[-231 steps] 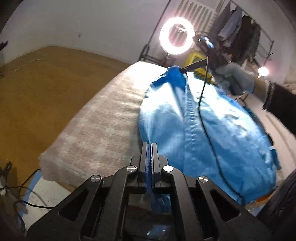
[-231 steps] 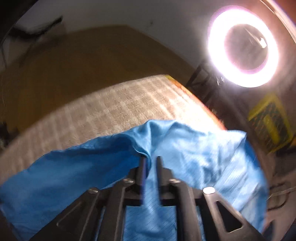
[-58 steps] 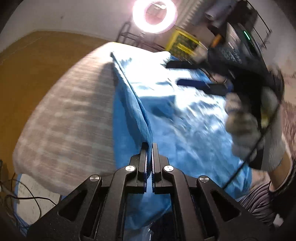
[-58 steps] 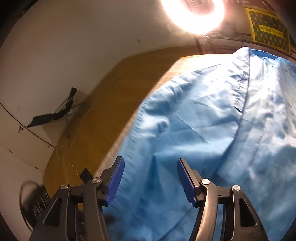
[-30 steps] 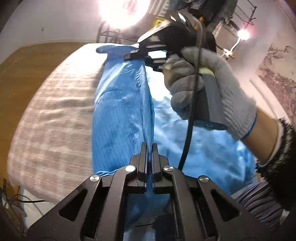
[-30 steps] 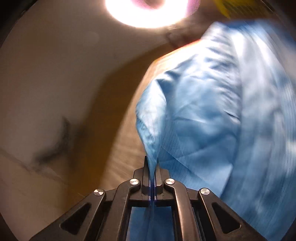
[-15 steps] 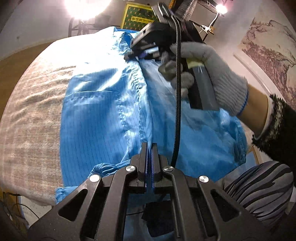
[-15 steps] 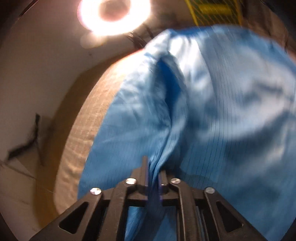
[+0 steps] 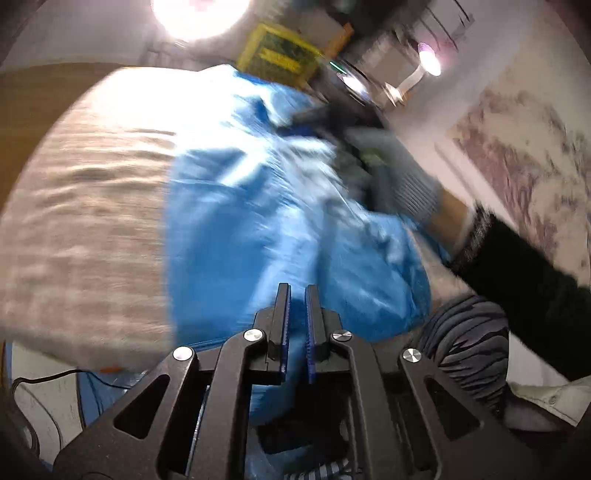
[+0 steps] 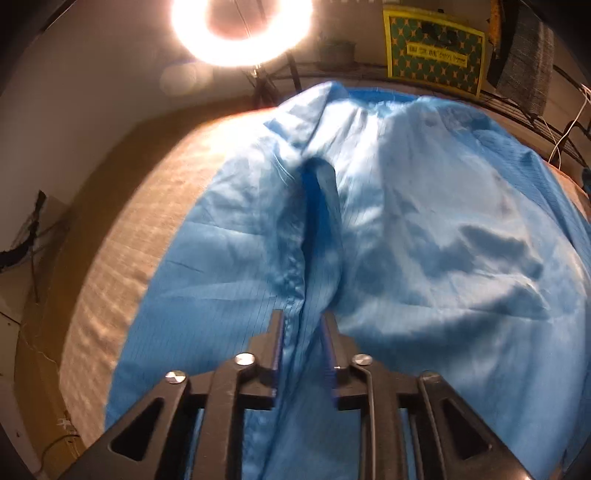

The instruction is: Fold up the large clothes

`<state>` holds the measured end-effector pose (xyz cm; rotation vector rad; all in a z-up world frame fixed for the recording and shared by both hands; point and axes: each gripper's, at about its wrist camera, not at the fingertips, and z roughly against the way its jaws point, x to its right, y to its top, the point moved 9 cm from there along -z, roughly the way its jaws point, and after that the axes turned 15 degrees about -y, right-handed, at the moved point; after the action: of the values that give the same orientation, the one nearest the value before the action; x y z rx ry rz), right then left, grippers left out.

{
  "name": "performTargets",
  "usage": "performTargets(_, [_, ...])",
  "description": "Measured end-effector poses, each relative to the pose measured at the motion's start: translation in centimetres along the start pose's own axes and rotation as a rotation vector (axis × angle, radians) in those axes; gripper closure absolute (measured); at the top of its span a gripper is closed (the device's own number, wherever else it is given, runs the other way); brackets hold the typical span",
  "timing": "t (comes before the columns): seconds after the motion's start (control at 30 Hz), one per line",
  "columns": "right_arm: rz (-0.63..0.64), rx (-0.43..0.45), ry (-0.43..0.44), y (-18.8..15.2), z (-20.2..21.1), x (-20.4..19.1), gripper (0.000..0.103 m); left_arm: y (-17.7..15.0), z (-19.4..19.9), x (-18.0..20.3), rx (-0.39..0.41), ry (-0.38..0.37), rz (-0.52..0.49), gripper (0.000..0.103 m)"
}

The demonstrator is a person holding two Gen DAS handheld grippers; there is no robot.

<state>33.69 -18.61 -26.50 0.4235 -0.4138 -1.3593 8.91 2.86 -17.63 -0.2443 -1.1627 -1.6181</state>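
Note:
A large blue coat (image 9: 240, 221) lies spread on a beige padded table (image 9: 81, 206), its left front panel folded onto the middle. My left gripper (image 9: 297, 288) hovers over the coat's near hem. Its jaws are opening, with a narrow gap between them and no pad pressing on cloth. In the right wrist view the coat (image 10: 424, 221) fills the frame, its collar at the far end. My right gripper (image 10: 303, 317) is also opening, and a loose ridge of the front edge runs between its fingers. In the blurred left wrist view it appears as the right gripper (image 9: 314, 125) in a gloved hand (image 9: 399, 177).
A ring light (image 10: 240, 29) glares beyond the table's far end, beside a yellow patterned board (image 10: 432, 51). A black sleeve (image 9: 524, 266) and a striped trouser knee (image 9: 465, 332) sit at the right of the table. A cable (image 9: 44, 376) lies on the floor at the near left.
Both grippers were shut on the coat's front edge; now their jaws stand apart and the edge lies on the coat. The left wrist view has swung and blurred.

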Motion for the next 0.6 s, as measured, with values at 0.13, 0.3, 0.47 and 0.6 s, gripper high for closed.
performTargets(0.13, [0.033, 0.047, 0.042, -0.6, 4.7, 0.4, 0.073, -0.1, 4.0, -4.7, 0.093, 0.073, 0.110, 0.097])
performTargets(0.3, [0.109, 0.072, 0.149, -3.8, 10.8, -2.0, 0.073, -0.8, 3.3, -5.0, 0.079, 0.068, 0.117, 0.098])
performTargets(0.47, [0.214, 0.020, 0.246, -10.6, 13.6, -6.0, 0.073, -2.7, -0.7, -3.4, -0.028, 0.060, 0.056, 0.097])
performTargets(0.6, [0.273, -0.063, 0.233, -16.5, 11.5, -8.4, 0.074, -4.6, -3.9, -4.3, -0.139, 0.124, 0.025, 0.098])
